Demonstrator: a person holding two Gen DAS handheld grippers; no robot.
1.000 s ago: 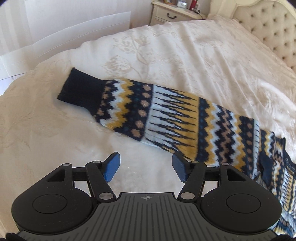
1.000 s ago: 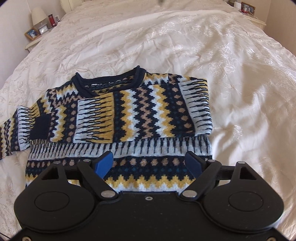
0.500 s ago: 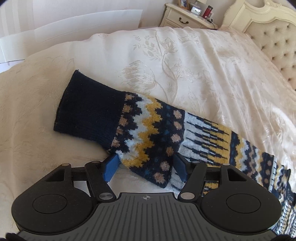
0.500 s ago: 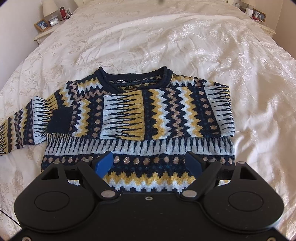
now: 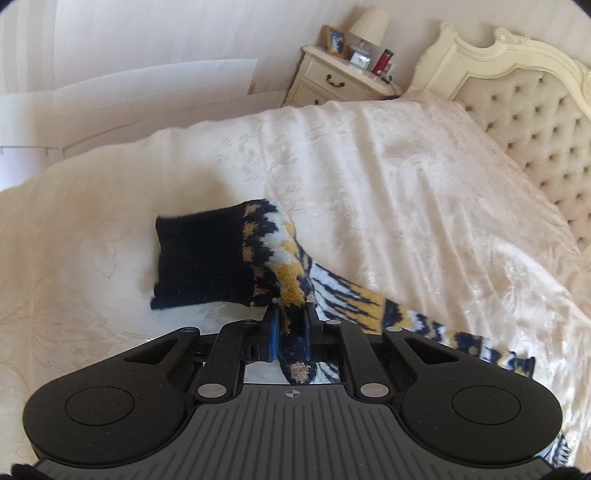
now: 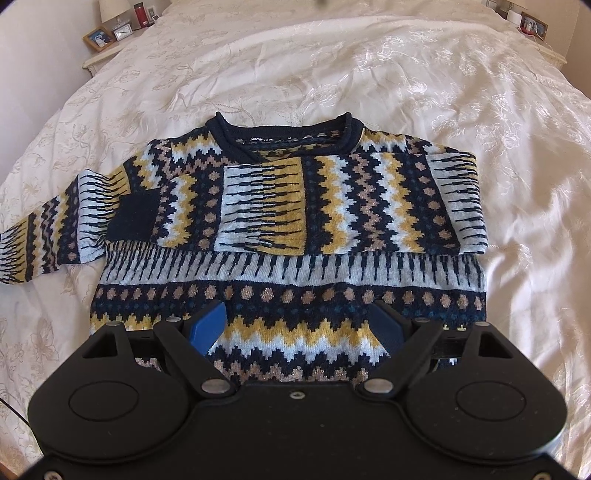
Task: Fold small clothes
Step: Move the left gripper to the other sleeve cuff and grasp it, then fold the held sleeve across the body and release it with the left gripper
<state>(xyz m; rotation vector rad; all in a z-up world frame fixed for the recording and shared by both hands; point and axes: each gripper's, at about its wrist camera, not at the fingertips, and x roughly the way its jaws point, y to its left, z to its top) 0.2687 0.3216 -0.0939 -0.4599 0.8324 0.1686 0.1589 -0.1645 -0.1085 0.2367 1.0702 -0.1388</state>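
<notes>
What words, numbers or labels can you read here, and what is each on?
"Semir" on the neck label of the sweater.
Smaller print beside it: too blurred to read.
The size tag: too small to read.
Clock and red bottle: nothing legible.

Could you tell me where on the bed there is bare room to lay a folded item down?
Bare bedspread stretches from the sweater collar toward the headboard, and along the sweater's right side. The left side is crowded: the left gripper holds the sleeve stretched there. The right gripper hovers open above the hem.
</notes>
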